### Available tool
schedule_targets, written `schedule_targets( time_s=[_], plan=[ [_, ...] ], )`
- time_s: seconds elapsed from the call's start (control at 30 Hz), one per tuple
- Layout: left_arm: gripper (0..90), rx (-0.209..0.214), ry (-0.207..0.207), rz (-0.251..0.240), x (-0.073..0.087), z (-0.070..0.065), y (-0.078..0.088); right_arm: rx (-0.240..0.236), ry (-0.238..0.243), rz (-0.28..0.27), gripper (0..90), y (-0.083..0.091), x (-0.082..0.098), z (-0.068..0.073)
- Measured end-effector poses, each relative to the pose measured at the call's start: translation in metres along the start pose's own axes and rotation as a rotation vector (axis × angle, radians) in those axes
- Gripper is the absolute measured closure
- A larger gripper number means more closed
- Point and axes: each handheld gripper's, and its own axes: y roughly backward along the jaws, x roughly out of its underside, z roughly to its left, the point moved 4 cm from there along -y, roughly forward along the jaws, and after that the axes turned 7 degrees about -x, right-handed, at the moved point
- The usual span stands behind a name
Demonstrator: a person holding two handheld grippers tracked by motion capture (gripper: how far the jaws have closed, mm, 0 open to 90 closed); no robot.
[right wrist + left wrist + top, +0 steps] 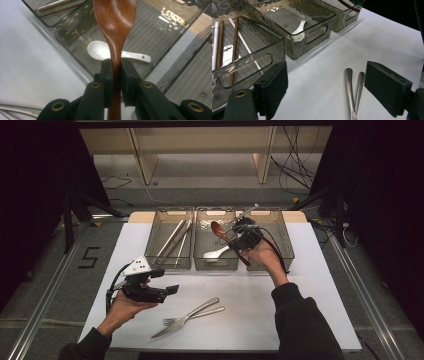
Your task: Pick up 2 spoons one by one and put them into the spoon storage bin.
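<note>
Right gripper view: right gripper (116, 75) clamped on wooden spoon (115, 22) handle, above middle bin (216, 262) holding white spoon (100, 51), left gripper (325, 87) jaws apart, holding nothing, over bench (280, 315).

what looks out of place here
Only the knife and fork stand out: they lie crossed on the table, outside the bins. The right gripper holds a wooden spoon over the middle bin. Nothing is spilled or damaged.

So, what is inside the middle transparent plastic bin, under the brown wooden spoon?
Inside the middle transparent plastic bin lies one white ceramic soup spoon. The brown wooden spoon, clamped in the right gripper, hangs above and covers part of the bin's floor.
</note>
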Motion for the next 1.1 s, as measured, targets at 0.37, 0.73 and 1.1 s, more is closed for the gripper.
schedule_targets(
  time_s=[0.37, 0.73, 1.1],
  plan=[
    [18.6, 0.004, -0.007, 0.004, 0.000, 0.000, -0.001, 0.016, -0.013, 0.028, 82.0, -0.021, -0.023, -0.006],
    [18.6, 0.010, -0.007, 0.004, 0.000, -0.002, -0.001, 0.036, -0.055, 0.033, 81.8, -0.040, -0.043, -0.016],
    [18.6, 0.012, -0.023, 0.016, 0.000, -0.003, -0.002, 0.068, -0.079, 0.053, 81.3, -0.052, -0.045, -0.021]
  ],
)
